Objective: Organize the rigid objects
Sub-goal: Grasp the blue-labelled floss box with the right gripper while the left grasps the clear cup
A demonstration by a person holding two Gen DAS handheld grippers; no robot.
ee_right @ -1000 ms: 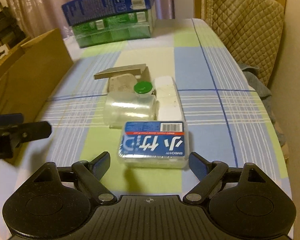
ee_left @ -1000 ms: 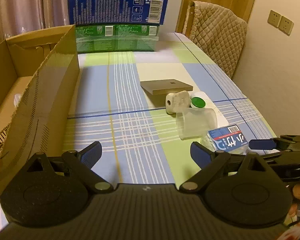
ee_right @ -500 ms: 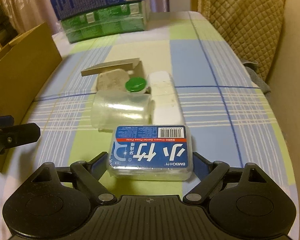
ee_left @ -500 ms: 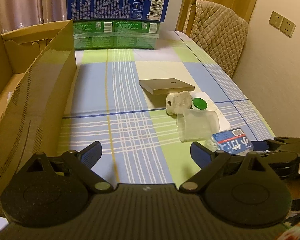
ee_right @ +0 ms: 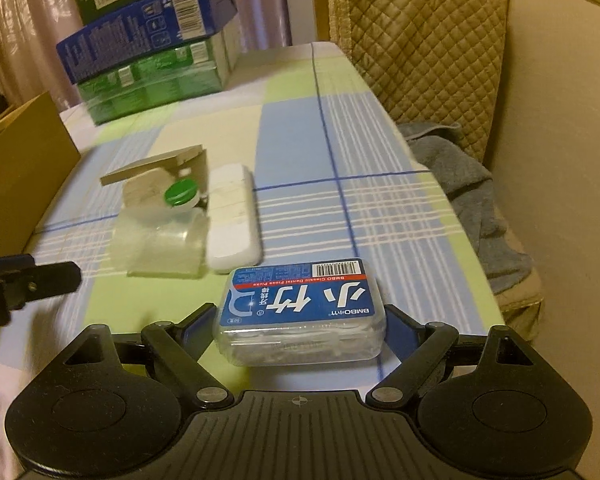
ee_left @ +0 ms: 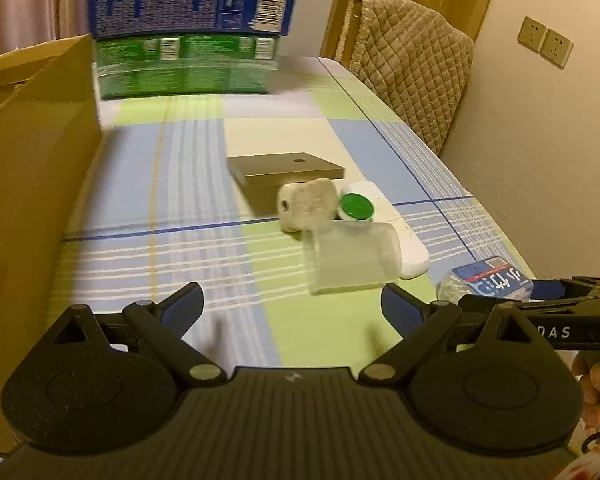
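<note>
Floss-pick box [ee_right: 300, 312] | near table edge, between right gripper [ee_right: 300, 322] fingers, long axis crosswise | spread wide, pads beside its ends, clamping unclear | left gripper [ee_left: 292, 304] released, farther left

Both views were taken from just above the table's near edge, angled down along it toward the stacked boxes [ee_left: 192, 28] at the far edge. The floss box [ee_right: 300, 312] was framed close by the right view; it was shared with the left view.
</note>
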